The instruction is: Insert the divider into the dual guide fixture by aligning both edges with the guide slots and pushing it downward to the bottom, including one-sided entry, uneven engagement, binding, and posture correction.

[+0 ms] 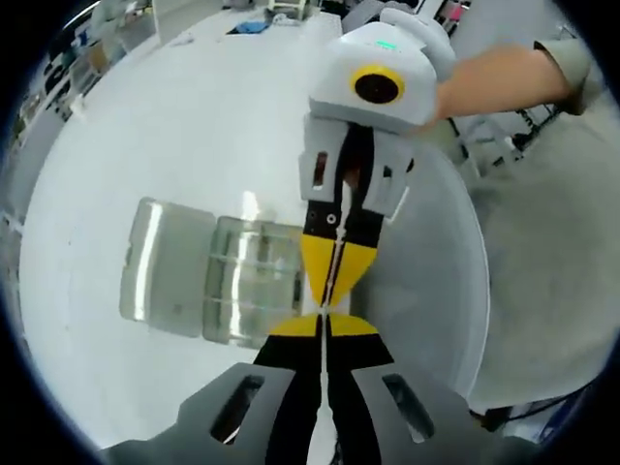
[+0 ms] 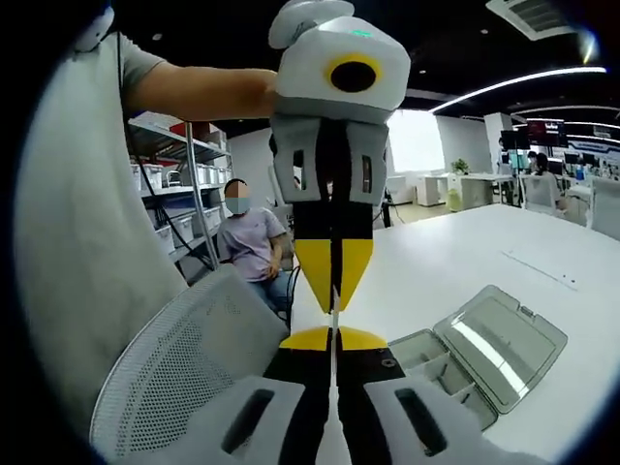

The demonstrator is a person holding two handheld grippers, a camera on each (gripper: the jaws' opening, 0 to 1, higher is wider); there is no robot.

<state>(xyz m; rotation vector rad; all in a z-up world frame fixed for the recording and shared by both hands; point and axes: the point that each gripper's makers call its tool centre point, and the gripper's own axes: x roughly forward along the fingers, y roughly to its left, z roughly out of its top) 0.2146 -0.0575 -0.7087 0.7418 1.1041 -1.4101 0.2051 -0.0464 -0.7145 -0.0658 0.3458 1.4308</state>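
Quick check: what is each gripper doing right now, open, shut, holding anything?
Left gripper: shut on the thin clear divider.
Right gripper: shut on the same divider, tip to tip with the left.

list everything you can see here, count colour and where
clear plastic box: 1, transparent, lid open, on the white table, to the left of the jaw tips in the left gripper view
divider: 1, thin and clear, seen edge-on, pinched between both hand-held grippers above the table edge
white table: 1, white, round-edged, under the box
mesh chair: 1, white, beside the table
shelving rack: 1, metal, bins on it, at the back
seated person: 1, light purple top, by the rack
left hand-held gripper: 1, white with yellow tips, shut on the divider
right hand-held gripper: 1, same colours, shut on the divider
person's forearm: bare, behind the right hand-held gripper
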